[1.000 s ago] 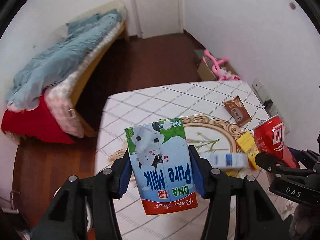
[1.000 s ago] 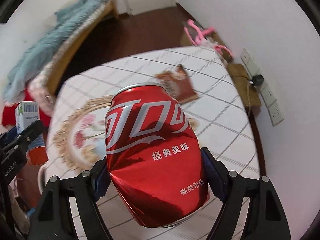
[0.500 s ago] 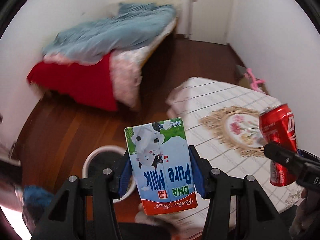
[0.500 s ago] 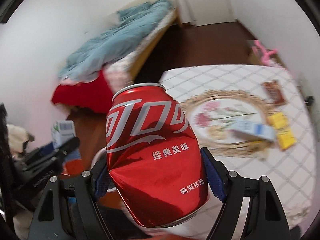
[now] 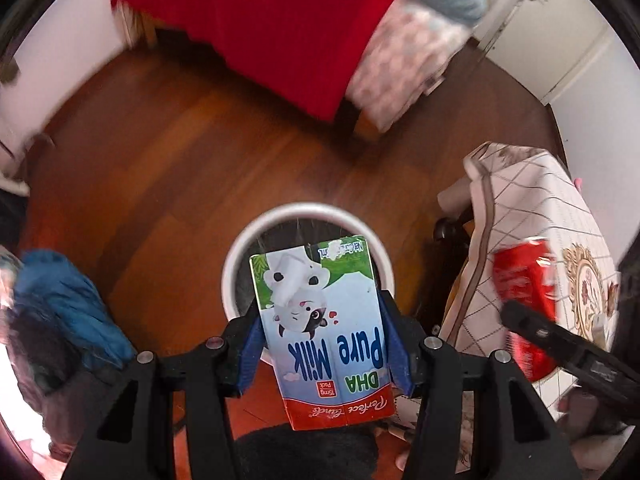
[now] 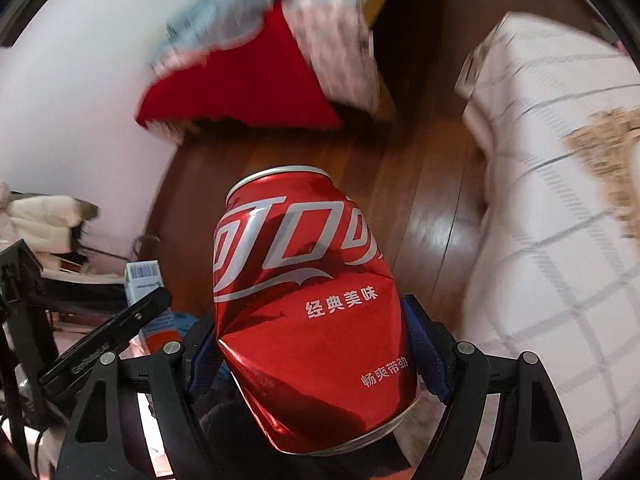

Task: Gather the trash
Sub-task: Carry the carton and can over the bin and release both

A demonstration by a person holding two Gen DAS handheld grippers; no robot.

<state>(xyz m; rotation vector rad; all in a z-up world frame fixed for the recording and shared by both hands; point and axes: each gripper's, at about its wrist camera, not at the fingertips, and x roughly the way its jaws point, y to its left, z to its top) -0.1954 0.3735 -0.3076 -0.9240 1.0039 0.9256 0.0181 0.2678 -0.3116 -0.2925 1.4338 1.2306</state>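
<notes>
My left gripper (image 5: 322, 344) is shut on a milk carton (image 5: 320, 328), upside down, and holds it above a round white trash bin (image 5: 306, 216) on the wooden floor. My right gripper (image 6: 316, 356) is shut on a dented red cola can (image 6: 308, 300). The can also shows in the left wrist view (image 5: 524, 300), to the right of the carton, in front of the table edge. The carton's top shows at the left of the right wrist view (image 6: 142, 280). The bin is hidden in the right wrist view.
A table with a checked white cloth (image 5: 532, 208) stands at the right. A bed with red and blue bedding (image 5: 288, 28) is across the wooden floor (image 5: 160, 152). A blue cloth (image 5: 64, 300) lies at the left.
Both grippers have swung left, away from the table and down toward the floor. The white bin now lies straight under the milk carton. Both grips are unchanged.
</notes>
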